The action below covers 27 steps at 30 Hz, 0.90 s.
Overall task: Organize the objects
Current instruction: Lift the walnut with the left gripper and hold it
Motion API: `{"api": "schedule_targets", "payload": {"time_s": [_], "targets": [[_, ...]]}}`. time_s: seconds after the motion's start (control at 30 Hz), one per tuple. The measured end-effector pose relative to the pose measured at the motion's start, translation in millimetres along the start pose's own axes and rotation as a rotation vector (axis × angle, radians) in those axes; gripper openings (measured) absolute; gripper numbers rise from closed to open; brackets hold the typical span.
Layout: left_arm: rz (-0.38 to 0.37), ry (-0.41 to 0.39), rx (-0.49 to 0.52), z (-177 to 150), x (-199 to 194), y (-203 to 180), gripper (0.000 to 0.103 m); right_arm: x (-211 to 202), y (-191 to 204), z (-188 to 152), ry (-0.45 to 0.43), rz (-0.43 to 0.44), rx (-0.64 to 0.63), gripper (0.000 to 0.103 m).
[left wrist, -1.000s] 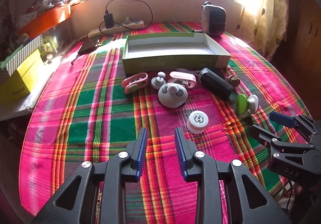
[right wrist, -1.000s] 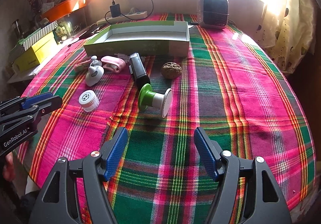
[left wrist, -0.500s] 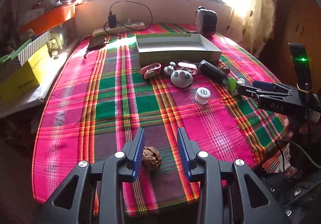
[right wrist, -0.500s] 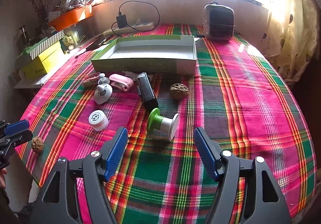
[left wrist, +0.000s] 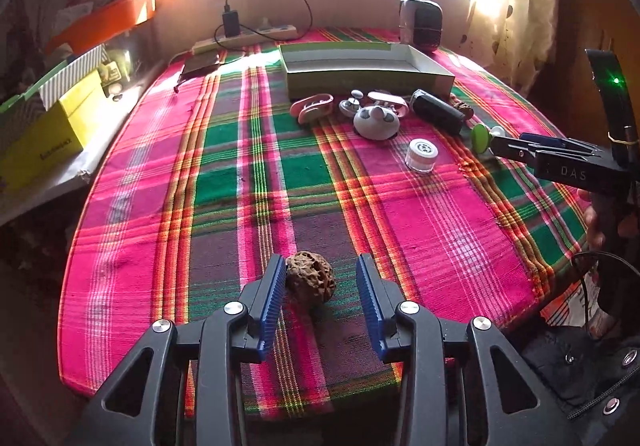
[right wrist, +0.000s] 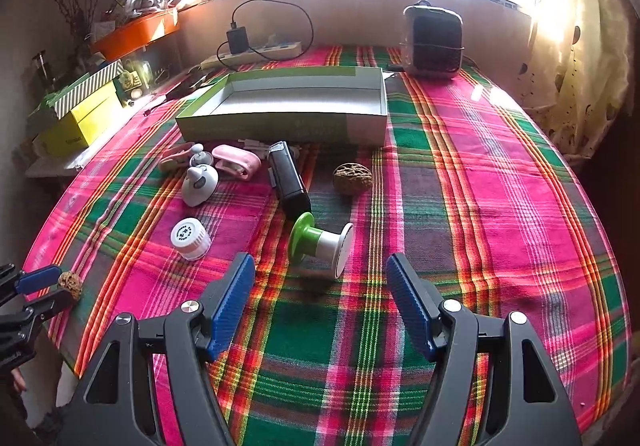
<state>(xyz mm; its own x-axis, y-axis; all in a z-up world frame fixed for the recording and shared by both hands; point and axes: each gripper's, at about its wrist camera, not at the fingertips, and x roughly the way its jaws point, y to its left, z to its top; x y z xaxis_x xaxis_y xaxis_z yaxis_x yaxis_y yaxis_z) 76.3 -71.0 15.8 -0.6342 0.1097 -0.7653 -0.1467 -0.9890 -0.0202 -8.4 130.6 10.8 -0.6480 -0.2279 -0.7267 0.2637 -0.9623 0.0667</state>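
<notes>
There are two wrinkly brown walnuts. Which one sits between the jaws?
The wrinkly brown walnut near the table edge, between the left gripper's open jaws. The other walnut lies beside the black cylinder.

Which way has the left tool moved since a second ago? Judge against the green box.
Yes. The left tool backed away from the open green cardboard box toward the table's near edge, now straddling a wrinkled brown walnut.
</notes>
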Motion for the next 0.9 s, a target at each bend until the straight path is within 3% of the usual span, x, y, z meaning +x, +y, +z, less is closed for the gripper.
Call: {"api": "schedule_targets", "payload": {"time_s": [0.47,0.6,0.9], "targets": [[-0.015,0.056,-0.063,-4,18,10,0.034,12,-6,0,0.04,-0.023,0.033,0.069],[-0.019,0.05,-0.064,-2,19,11,0.029,15,-4,2,0.043,-0.014,0.026,0.069],[-0.023,0.036,-0.067,12,29,9,0.028,29,-11,9,0.072,-0.034,0.079,0.069]]}}
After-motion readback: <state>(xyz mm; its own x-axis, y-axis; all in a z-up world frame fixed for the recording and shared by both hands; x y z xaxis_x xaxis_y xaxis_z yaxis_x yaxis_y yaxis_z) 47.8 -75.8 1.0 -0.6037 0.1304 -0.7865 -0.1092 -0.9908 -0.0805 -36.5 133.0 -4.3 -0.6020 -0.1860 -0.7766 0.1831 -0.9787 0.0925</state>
